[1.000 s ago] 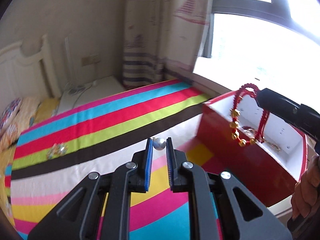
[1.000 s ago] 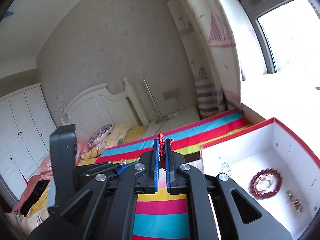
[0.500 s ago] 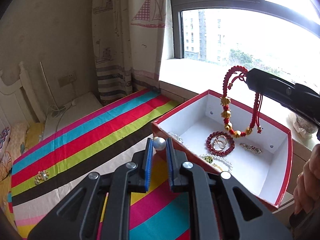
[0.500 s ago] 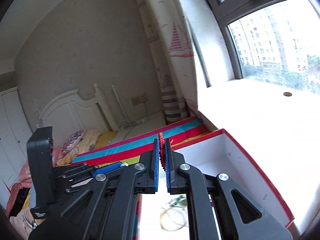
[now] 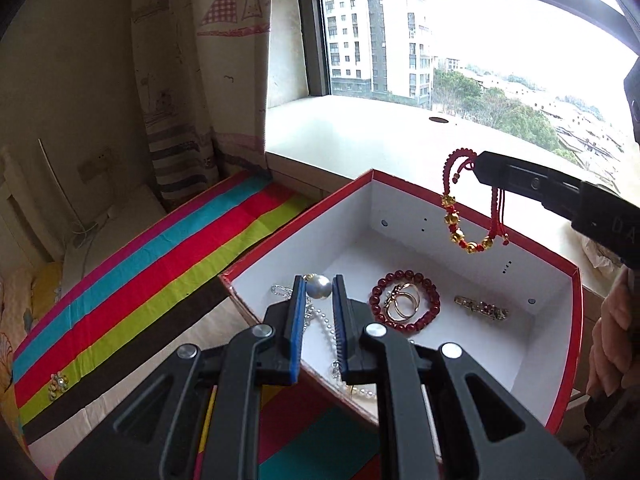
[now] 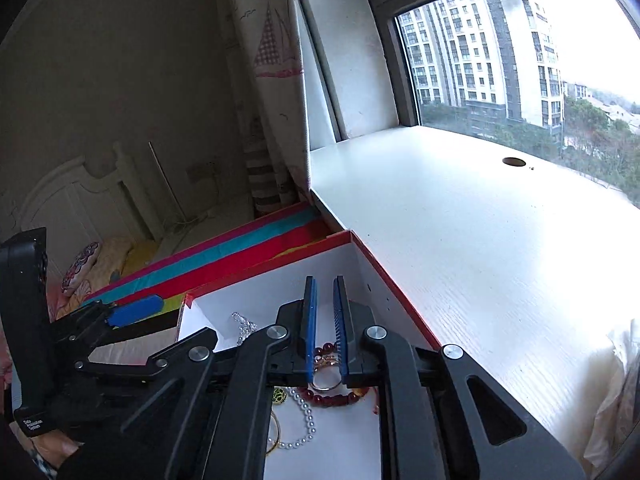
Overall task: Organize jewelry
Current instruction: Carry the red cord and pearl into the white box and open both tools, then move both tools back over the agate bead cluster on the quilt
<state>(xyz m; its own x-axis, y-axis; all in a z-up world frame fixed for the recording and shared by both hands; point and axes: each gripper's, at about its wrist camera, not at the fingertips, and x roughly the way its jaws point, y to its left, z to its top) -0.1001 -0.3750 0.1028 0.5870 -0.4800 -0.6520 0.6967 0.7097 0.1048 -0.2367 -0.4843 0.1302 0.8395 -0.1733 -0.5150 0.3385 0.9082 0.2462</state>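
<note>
In the left wrist view, lower centre, the left gripper [image 5: 319, 286] pinches a pearl [image 5: 319, 285] over the red box [image 5: 575, 344]'s near-left corner. At right, the right gripper [image 5: 477, 166] dangles a red cord bracelet [image 5: 472, 210] — interior directly below, both ready to drop.

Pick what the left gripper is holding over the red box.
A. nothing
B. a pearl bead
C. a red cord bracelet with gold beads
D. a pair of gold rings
B: in the left wrist view a pearl bead sits clamped between the left gripper fingers, above the red box.
</note>
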